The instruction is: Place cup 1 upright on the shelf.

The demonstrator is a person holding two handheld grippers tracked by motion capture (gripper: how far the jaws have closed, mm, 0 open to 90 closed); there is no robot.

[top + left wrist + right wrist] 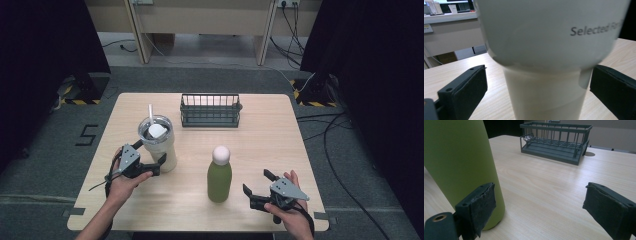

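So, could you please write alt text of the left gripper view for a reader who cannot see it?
A cream tumbler with a wider white upper part stands very close between the two black jaws of the left tool, which sit open on either side of its narrow base without pressing it. It rests on a light wooden table; grey lettering on it begins with "Selected".

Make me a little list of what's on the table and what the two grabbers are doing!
table: light wood
cup: cream tumbler with lid and straw, upright
bottle: green bottle with white cap, upright
basket: dark wire basket at the far side
left gripper: jaws around the tumbler, not pressing it
right gripper: open, beside the green bottle
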